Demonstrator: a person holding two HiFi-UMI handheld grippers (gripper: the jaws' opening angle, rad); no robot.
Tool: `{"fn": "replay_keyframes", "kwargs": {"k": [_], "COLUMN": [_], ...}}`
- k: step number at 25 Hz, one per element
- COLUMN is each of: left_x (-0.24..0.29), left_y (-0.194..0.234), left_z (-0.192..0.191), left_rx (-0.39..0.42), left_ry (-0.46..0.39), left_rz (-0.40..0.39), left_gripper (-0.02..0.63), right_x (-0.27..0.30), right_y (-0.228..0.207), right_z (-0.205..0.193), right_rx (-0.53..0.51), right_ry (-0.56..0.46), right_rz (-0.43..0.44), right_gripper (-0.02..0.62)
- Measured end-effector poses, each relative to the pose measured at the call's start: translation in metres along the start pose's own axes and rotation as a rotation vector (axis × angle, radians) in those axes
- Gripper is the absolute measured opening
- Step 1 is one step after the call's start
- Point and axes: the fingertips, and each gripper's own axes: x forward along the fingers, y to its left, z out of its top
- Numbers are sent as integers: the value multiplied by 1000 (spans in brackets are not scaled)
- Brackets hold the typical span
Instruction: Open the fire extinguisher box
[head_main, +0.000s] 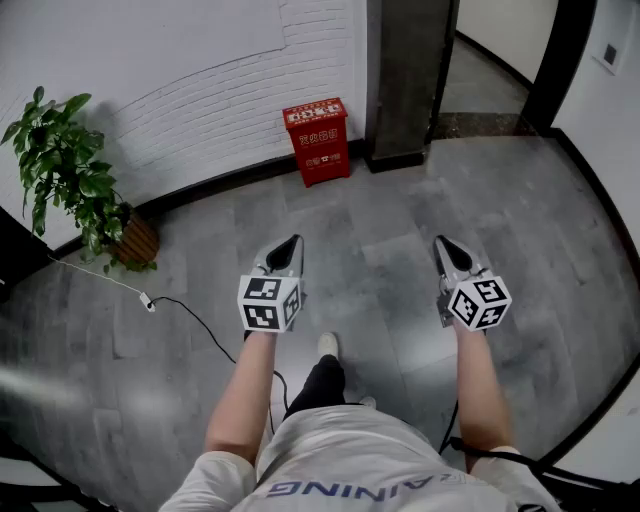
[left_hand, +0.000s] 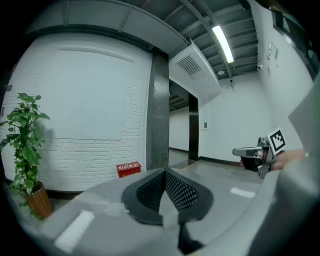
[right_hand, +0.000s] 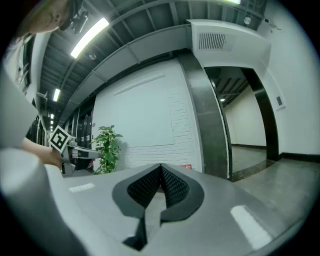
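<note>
A red fire extinguisher box (head_main: 318, 140) stands on the floor against the white brick wall, its lid down. In the left gripper view the box (left_hand: 128, 169) shows small and far off; in the right gripper view only a red sliver of the box (right_hand: 186, 166) peeks over the jaws. My left gripper (head_main: 293, 243) and right gripper (head_main: 441, 243) are held side by side well short of the box, both shut and empty. The right gripper (left_hand: 238, 151) also appears in the left gripper view, and the left gripper (right_hand: 97, 150) in the right one.
A potted plant (head_main: 70, 185) stands left by the wall, with a white plug and black cable (head_main: 190, 315) on the grey floor. A dark pillar (head_main: 408, 80) rises right of the box, beside a doorway. The person's leg and shoe (head_main: 327, 345) are below.
</note>
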Motion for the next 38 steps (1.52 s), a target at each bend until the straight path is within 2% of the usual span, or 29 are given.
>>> {"fn": "replay_keyframes", "kwargs": {"k": [4,8,13,18,22,29,38], "left_x": [39,101,186,257,302,390,536], "left_y": [23,53,102,164,194,244,268], "left_z": [5,12,42,79,91,100,140], "left_rx": [-10,-29,-18,-17,-27,-63,-73], "left_ry": [-20,-31,-42,-39,-31,-8,-1], "left_rz": [1,-7,-26,-19,-17,45,156], "left_gripper": [3,3,4,3,5,3,4], "right_x": [37,92,189,288,344,451,585], "right_y": [-14,-45,-85,-98,-118,-167,-276], "right_z": [-7,-2,19,51,59,71,106], "right_rx": [-16,-31,-21,-31,-33,-33,-46], "right_ry": [19,20,16,12,32,41,57], "right_rz": [9,0,-14,27,44,109,242], "right_gripper": [6,6,6,6,6,6,6]}}
